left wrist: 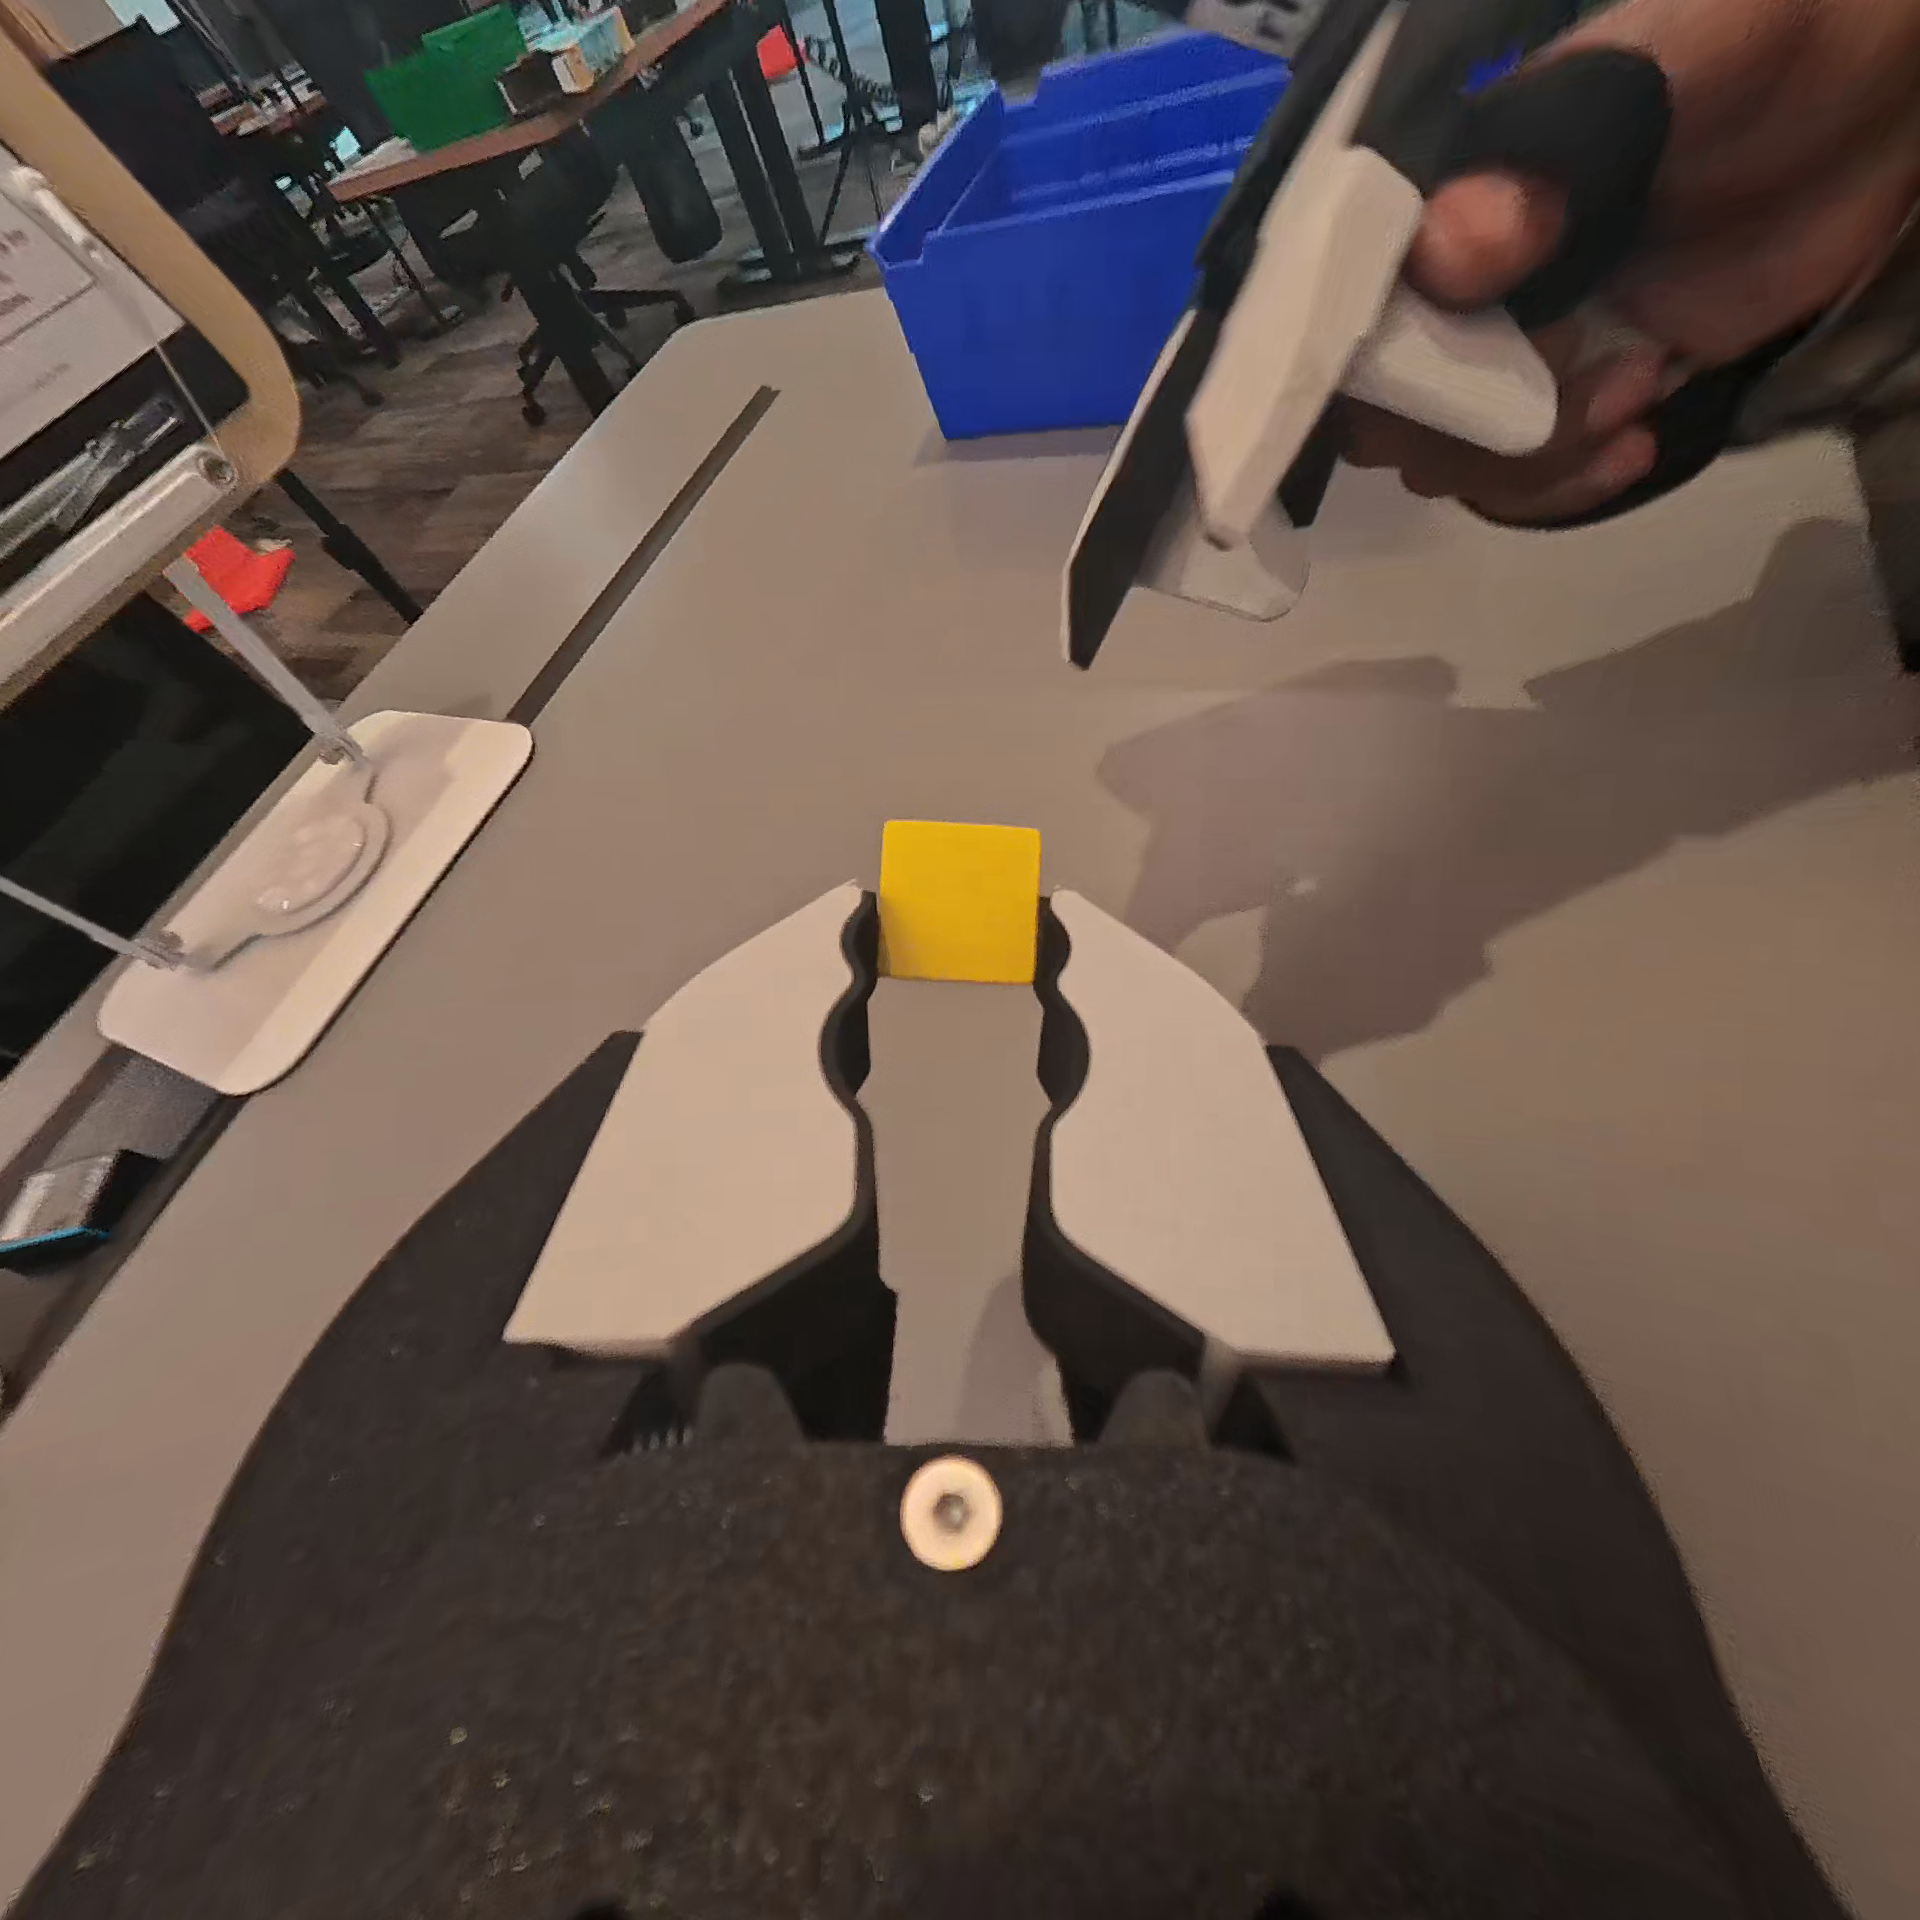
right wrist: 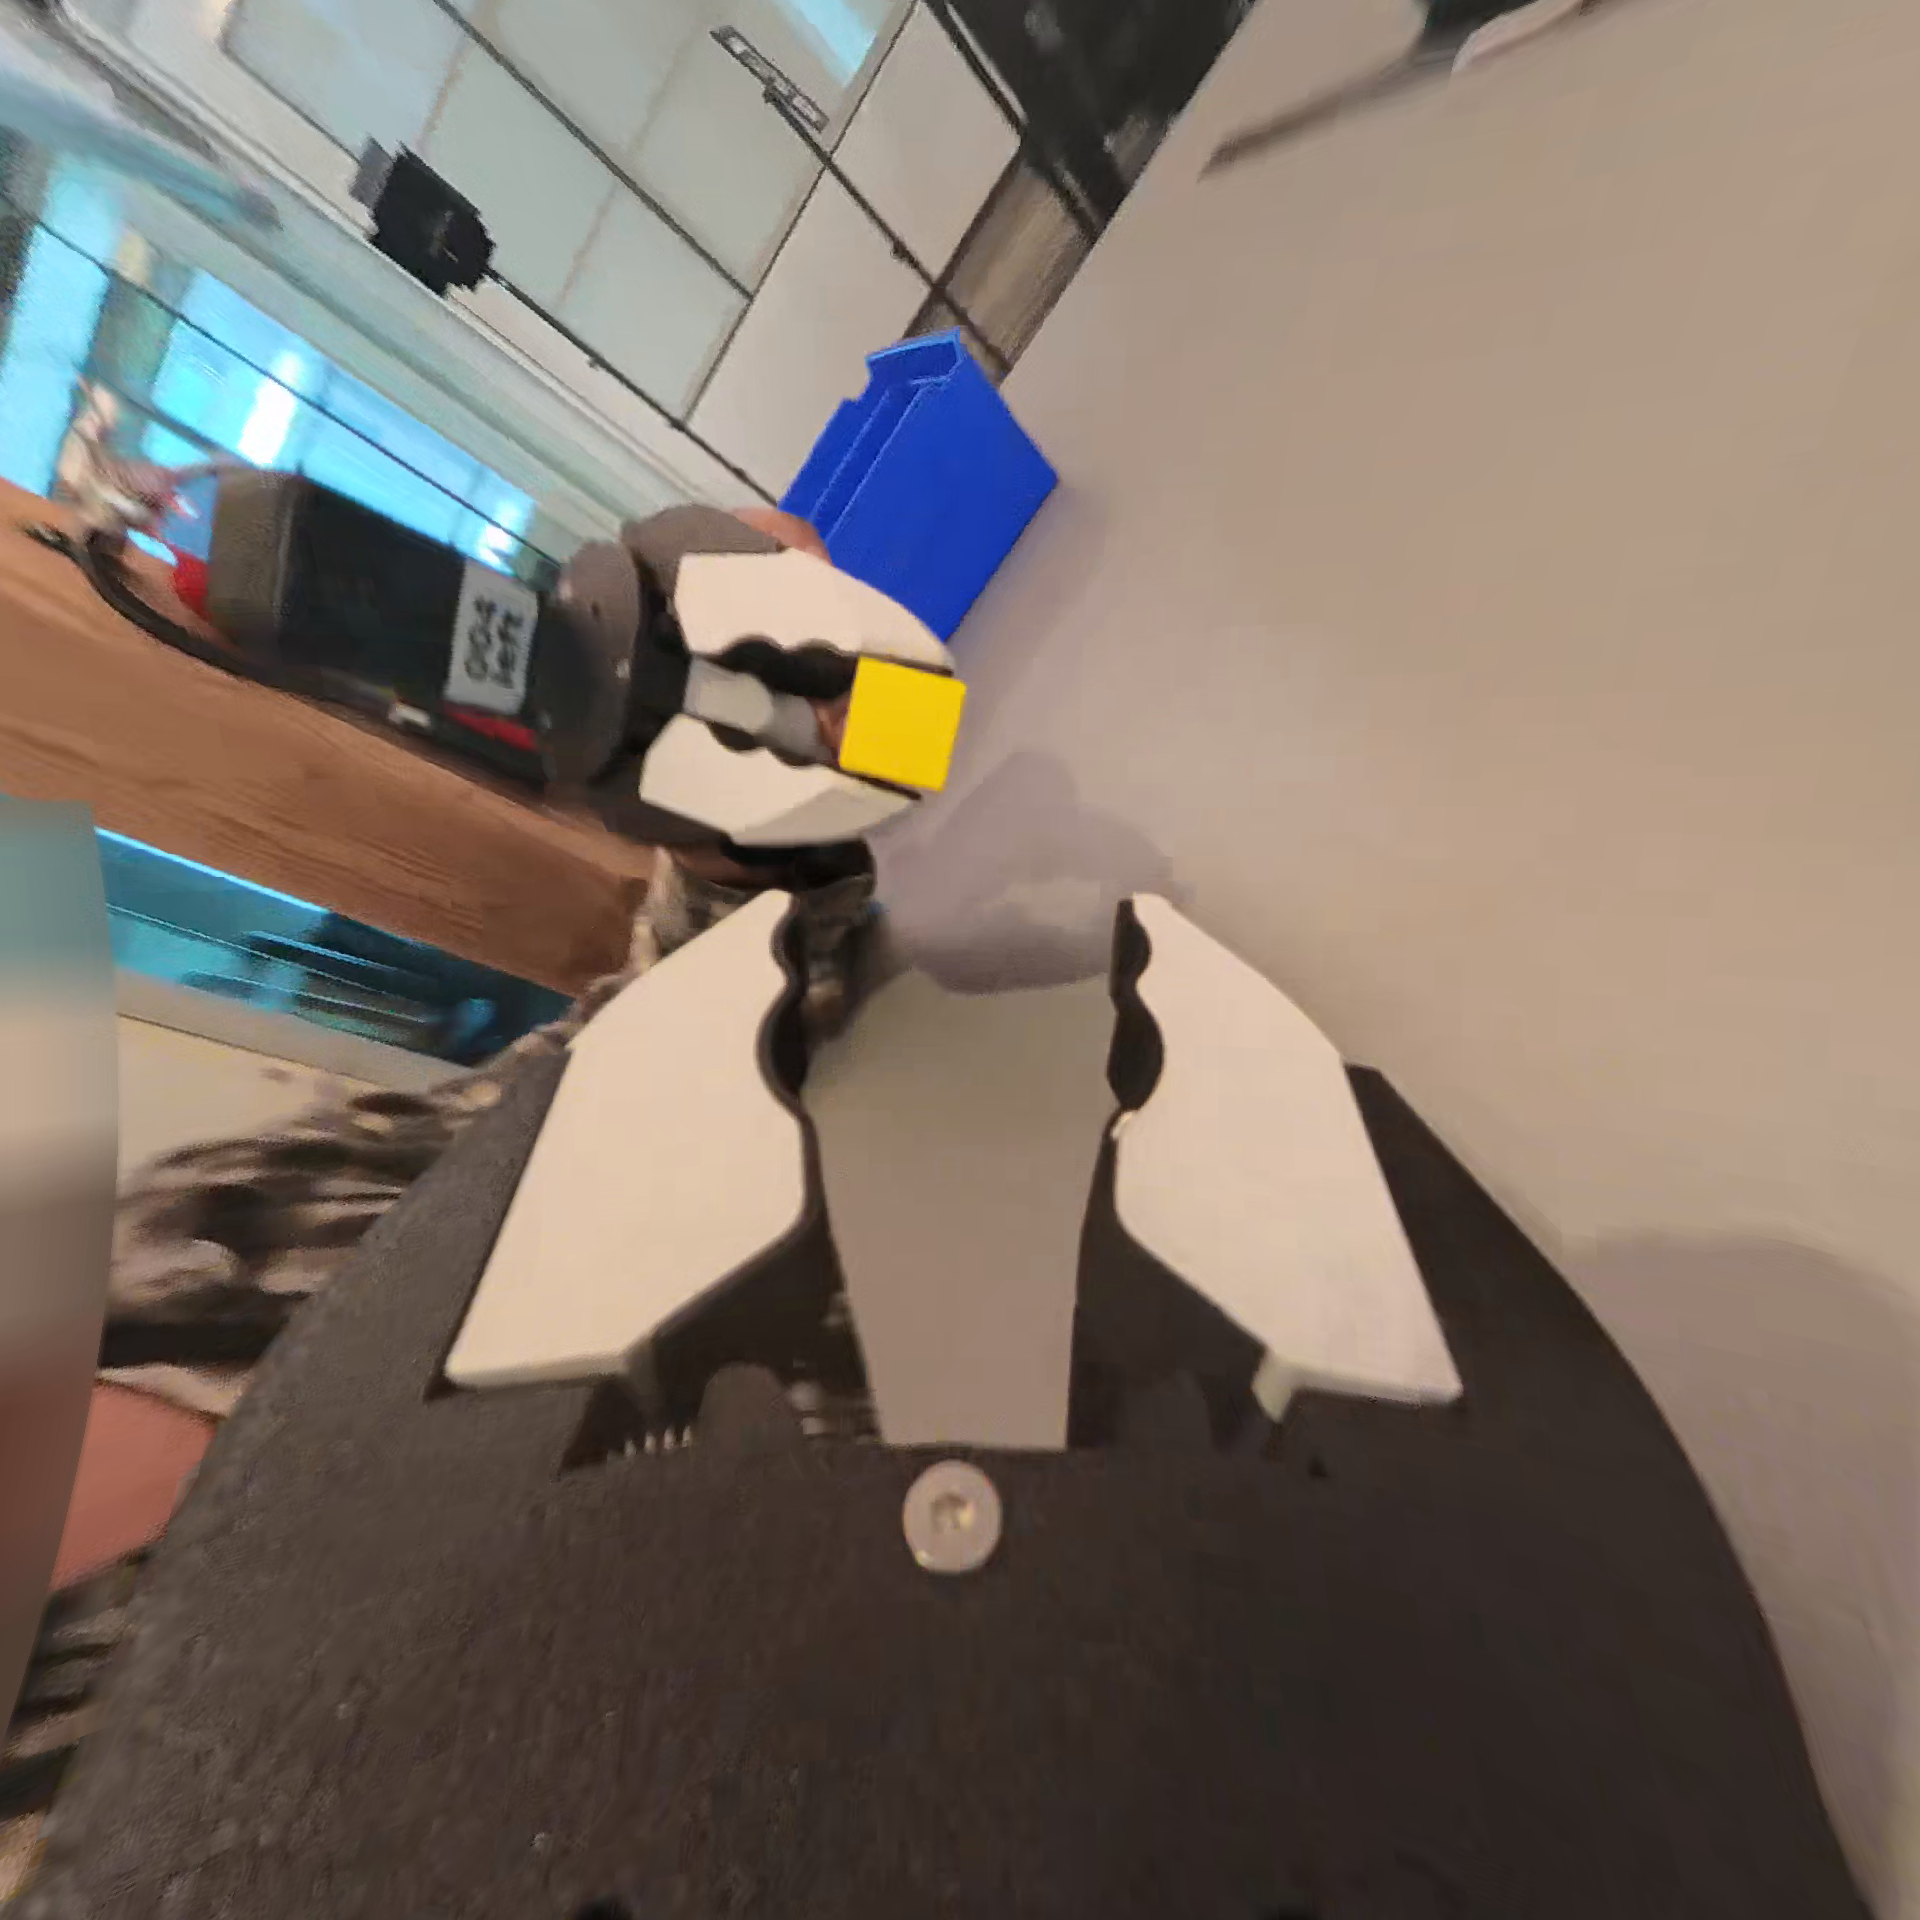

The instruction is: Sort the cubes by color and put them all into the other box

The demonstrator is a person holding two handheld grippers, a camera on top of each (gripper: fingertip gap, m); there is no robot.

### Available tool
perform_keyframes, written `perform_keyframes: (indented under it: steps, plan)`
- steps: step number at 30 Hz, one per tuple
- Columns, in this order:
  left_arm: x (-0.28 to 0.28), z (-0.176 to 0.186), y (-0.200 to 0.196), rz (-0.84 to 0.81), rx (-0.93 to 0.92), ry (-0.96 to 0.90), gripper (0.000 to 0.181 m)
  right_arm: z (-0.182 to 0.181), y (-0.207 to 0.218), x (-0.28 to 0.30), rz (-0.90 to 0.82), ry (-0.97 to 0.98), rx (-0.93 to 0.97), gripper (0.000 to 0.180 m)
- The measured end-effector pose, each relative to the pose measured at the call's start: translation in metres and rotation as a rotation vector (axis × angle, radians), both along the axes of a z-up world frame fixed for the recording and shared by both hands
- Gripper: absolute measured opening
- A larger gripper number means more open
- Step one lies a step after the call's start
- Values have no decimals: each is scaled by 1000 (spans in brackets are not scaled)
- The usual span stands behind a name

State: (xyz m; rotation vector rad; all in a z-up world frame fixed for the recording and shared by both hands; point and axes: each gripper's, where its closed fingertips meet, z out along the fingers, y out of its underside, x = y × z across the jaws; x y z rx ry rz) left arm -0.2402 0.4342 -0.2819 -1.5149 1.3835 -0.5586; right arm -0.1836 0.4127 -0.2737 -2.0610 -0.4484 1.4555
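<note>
Left gripper has the yellow cube pinched at its fingertips, up above the grey table. Right gripper hangs spread and empty. The blue box sits well ahead; best to keep the squeeze firm, travel level, and release low inside.

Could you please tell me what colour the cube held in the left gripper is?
The cube is yellow, clearest in the left wrist view.

Both wrist views low, sharing blue box
</note>
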Motion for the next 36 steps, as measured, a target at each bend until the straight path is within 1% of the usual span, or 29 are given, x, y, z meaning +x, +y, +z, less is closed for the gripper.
perform_keyframes:
  steps: [2, 5, 8, 12, 15, 16, 19, 20, 21, 24, 26, 28, 30, 32, 34, 36]
  plan:
    - [8, -4, 0, 3, 38, 48, 28, -3, 4, -9, 34, 29, -113, 54]
    - [14, -10, 3, 24, 85, 96, 28, -9, 13, -24, 52, 15, -180, 54]
    - [16, -11, 6, 47, 95, 96, 28, -17, 20, -34, 59, -20, -198, 53]
    - [17, -12, 8, 69, 120, 101, 28, -16, 22, -48, 86, 5, -215, 42]
    - [20, -13, 7, 74, 124, 91, 28, -18, 24, -52, 86, -3, -210, 28]
    - [20, -14, 8, 80, 122, 84, 28, -18, 25, -52, 89, -11, -202, 28]
    - [25, -11, 3, 66, 63, -9, 28, -17, 24, -48, 90, -47, -189, 27]
    - [26, -9, 2, 60, 41, -44, 33, -15, 25, -43, 83, -64, -172, 27]
    - [27, -7, 1, 57, 21, -78, 46, -10, 26, -34, 71, -80, -156, 27]
    - [25, -4, -2, 39, -24, -161, 71, 13, 39, 19, -9, -178, -92, 27]
    - [23, -2, -3, 18, -54, -214, 79, 33, 55, 78, -121, -304, -31, 27]
    - [23, 0, -4, -5, -90, -260, 85, 55, 72, 152, -260, -461, 14, 28]
    - [24, 2, -4, -23, -107, -297, 88, 72, 84, 229, -387, -616, 12, 28]
    - [26, 3, -6, -36, -98, -312, 87, 80, 91, 297, -489, -731, -39, 28]
    - [27, 1, -6, -41, -60, -293, 86, 76, 94, 351, -562, -813, -111, 28]
    - [29, -3, -5, -36, -12, -261, 84, 62, 95, 393, -604, -893, -183, 28]
